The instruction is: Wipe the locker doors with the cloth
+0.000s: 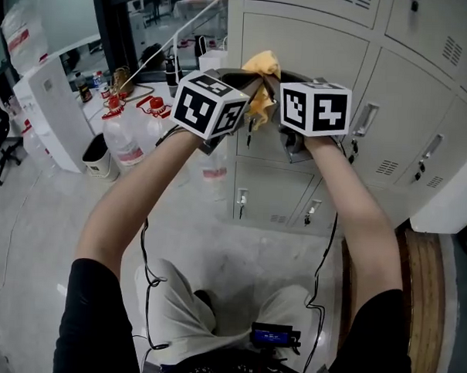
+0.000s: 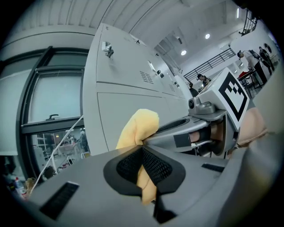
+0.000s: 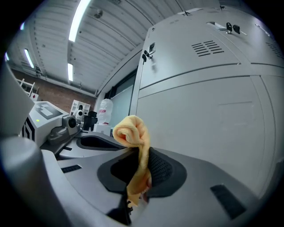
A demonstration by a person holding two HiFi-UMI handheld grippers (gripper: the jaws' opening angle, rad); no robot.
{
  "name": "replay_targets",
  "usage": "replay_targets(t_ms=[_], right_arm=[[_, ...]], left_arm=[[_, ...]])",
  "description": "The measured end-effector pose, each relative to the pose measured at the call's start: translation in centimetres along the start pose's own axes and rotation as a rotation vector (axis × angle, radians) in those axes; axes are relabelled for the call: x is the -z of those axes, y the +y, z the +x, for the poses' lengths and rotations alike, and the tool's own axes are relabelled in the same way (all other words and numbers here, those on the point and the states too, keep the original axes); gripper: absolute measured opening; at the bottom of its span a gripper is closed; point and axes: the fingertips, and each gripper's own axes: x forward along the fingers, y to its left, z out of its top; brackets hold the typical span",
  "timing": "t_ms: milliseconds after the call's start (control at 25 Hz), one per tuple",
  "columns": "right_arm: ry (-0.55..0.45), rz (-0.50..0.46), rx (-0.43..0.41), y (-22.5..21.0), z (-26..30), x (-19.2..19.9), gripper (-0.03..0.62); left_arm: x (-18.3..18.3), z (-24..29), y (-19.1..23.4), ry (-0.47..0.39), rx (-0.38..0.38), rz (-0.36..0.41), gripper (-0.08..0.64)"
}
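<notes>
Cloth point(image 1: 263, 67): judged soft, light, limp; a bunched fold suits gripping.
Left hand-held gripper point(image 2: 143, 148), right hand-held gripper point(image 3: 141, 155): both being clamped on it.

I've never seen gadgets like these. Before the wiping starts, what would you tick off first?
1. Left gripper has the cloth: ok, its jaws are shut on the yellow fabric.
2. Right gripper has it too: ok, its jaws are shut on the same cloth.
3. Cloth spread flat for wiping: not ok, it is bunched into a roll between the two grippers.
4. Locker door in front of the grippers: ok, a closed door lies straight ahead.
5. Cloth touching the door: cannot tell from any view.
</notes>
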Motion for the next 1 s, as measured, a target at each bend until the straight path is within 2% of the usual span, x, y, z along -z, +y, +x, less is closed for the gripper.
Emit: replay_targets(t_ms=[160,400,640,1000], right_arm=[[0.027,0.004,-0.005,0.9,1.4,2.0,0.081],[0.032,-0.017,0.043,0.5,2.7,3.7,0.081],[0.013,-0.052,0.053,0.5,3.2,3.8,0.081],[0.012,-0.056,0.075,-0.3,2.4,3.8,0.081]], left_arm=[[2.5,-0.3,0.7,0.028,-0.013,-0.008,0.018],[4.8,1.0,1.7,0.059,-0.028,-0.017,0.018],[5.0,1.4,2.0,0.052,-0.027,-0.022,0.018],[4.5,1.9,1.2,0.048,-0.008,-0.029,0.018]])
